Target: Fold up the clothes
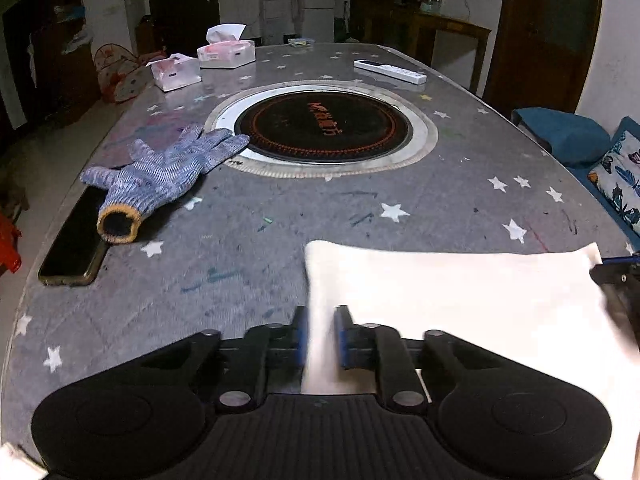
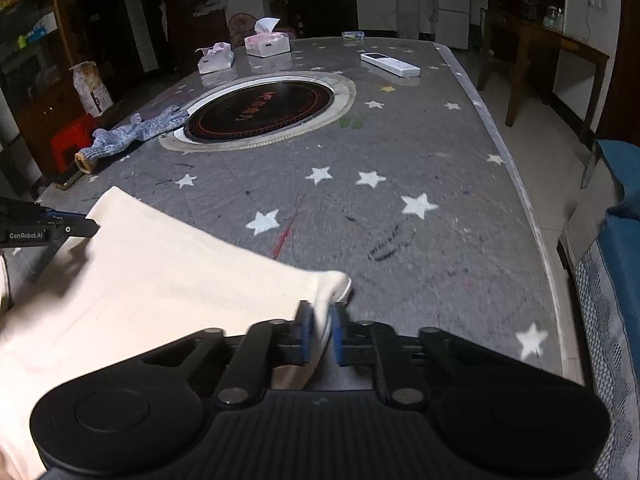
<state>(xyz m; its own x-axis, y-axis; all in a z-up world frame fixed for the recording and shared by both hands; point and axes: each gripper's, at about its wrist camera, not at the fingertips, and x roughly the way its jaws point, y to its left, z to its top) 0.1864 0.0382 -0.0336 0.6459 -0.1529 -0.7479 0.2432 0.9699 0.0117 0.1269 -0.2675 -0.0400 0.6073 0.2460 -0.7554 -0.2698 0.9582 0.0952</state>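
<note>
A cream-white cloth (image 1: 460, 300) is stretched between both grippers above the near end of the grey star-patterned table (image 1: 320, 216). My left gripper (image 1: 322, 338) is shut on the cloth's left corner, which runs between the blue pads. My right gripper (image 2: 320, 332) is shut on the cloth's right corner (image 2: 328, 286). The cloth (image 2: 160, 272) spreads leftward in the right wrist view to the left gripper (image 2: 76, 226). The right gripper (image 1: 616, 276) shows at the right edge of the left wrist view.
A blue knit glove (image 1: 160, 176) lies on a dark phone (image 1: 76, 240) at the table's left edge. A round black cooktop (image 1: 322, 128) sits mid-table. Two tissue boxes (image 1: 226, 54) and a white remote (image 1: 390, 70) lie at the far end. A blue sofa (image 2: 620, 240) stands right.
</note>
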